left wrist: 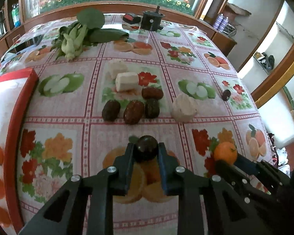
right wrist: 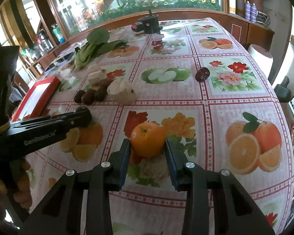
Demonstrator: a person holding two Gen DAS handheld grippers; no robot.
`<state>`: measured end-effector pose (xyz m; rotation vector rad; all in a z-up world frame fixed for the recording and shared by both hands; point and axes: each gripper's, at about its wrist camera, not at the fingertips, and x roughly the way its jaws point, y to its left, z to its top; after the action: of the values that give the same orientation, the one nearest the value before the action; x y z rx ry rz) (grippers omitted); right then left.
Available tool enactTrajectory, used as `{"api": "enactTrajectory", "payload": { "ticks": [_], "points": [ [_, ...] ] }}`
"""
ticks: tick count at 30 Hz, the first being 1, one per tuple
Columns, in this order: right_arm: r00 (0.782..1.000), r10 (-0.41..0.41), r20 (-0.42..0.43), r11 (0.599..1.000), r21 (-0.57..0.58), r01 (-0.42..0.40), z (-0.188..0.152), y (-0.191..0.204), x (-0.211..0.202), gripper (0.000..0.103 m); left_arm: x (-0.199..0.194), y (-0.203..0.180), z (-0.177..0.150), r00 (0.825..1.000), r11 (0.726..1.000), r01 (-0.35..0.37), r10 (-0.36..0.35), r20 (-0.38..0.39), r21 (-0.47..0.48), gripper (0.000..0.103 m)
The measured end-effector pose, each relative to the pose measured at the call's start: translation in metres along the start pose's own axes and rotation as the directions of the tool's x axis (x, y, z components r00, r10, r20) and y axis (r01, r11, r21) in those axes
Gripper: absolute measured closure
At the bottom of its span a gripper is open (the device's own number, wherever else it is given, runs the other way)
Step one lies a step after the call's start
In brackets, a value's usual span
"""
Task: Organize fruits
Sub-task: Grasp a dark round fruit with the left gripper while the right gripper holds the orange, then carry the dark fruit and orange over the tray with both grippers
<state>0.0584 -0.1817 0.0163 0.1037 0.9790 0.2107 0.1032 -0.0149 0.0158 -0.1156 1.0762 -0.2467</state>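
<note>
My left gripper (left wrist: 146, 150) is shut on a dark round fruit (left wrist: 146, 148), held just above the tablecloth; it also shows in the right wrist view (right wrist: 83, 115). My right gripper (right wrist: 148, 144) is shut on an orange (right wrist: 148, 139), which also shows in the left wrist view (left wrist: 225, 152). Several dark brown dates (left wrist: 131, 108) lie grouped mid-table, with one lone date (right wrist: 202, 74) apart at the right. White chunks (left wrist: 126, 81) and a pale round piece (left wrist: 184, 106) lie beside the dates.
A red-rimmed white tray (left wrist: 19, 105) sits at the left edge. Leafy greens (left wrist: 76, 37) lie at the far left. A black pot (left wrist: 151, 20) and a red-black object (left wrist: 131, 18) stand at the far end. The table drops off at the right.
</note>
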Motion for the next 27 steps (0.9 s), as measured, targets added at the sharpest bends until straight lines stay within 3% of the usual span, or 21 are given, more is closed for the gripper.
{"api": "enactTrajectory", "payload": {
  "ticks": [8,17,24,27],
  "points": [
    [1.0,-0.009,0.014,1.0,-0.008,0.009,-0.014,0.012,-0.01,0.067,-0.016,0.004,-0.027,1.0,1.0,-0.01,0.011,-0.011,0.029,0.077],
    [0.999,-0.017,0.039,1.0,-0.013,0.017,-0.032,0.028,-0.028,0.068,-0.043,0.019,-0.056,0.999,0.999,0.042,-0.042,-0.014,0.015,0.077],
    [0.999,-0.045,-0.016,0.999,0.025,0.046,-0.029,0.022,-0.014,0.061,-0.043,0.025,-0.069,0.998,0.998,0.051,-0.05,-0.038,0.021,0.077],
    [0.997,-0.073,-0.019,0.997,-0.017,0.073,-0.026,0.026,-0.007,0.06,-0.041,0.026,-0.068,0.998,0.998,0.057,-0.056,-0.039,0.019,0.077]
  ]
}}
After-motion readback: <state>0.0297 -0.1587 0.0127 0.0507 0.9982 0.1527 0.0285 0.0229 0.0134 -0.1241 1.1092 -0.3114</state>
